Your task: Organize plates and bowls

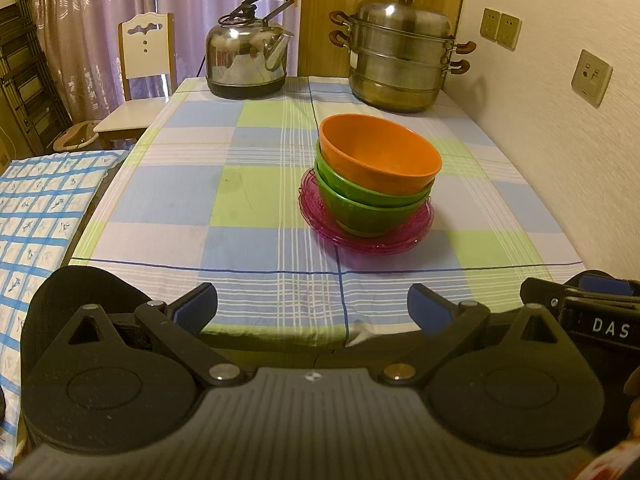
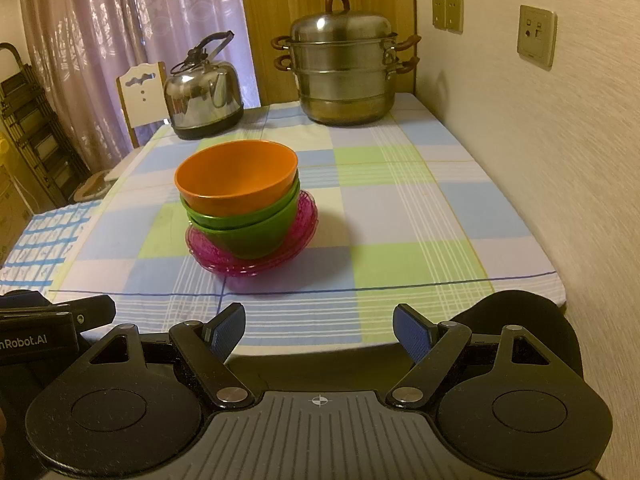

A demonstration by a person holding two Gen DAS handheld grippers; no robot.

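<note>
From the left wrist view, the left claw [image 1: 313, 307] stands wide open at the near edge of the surface [image 1: 248, 200], with nothing between its blue pads [image 1: 198, 306]. The surface has a checked cloth. On it, ahead and a little to the right, an orange bowl [image 1: 380, 154] sits tilted inside green bowls [image 1: 372, 210], and these stand on stacked pink plates [image 1: 366, 236]. The pile is well apart from the claw. At the far end stand a steel kettle [image 1: 248, 62] on the left and a tiered steamer pot [image 1: 402, 54] on the right. A chair [image 1: 146, 48] is beside the far left corner.

From the right wrist view, the right claw [image 2: 319, 330] is also wide open and holds nothing. Here the orange bowl [image 2: 238, 176], the green bowls [image 2: 248, 228] and the pink plates [image 2: 256, 258] are ahead and to the left, apart from the claw. The kettle [image 2: 204, 102] and the pot [image 2: 344, 72] stand behind them. The other claw's black body shows at the lower left edge.
</note>
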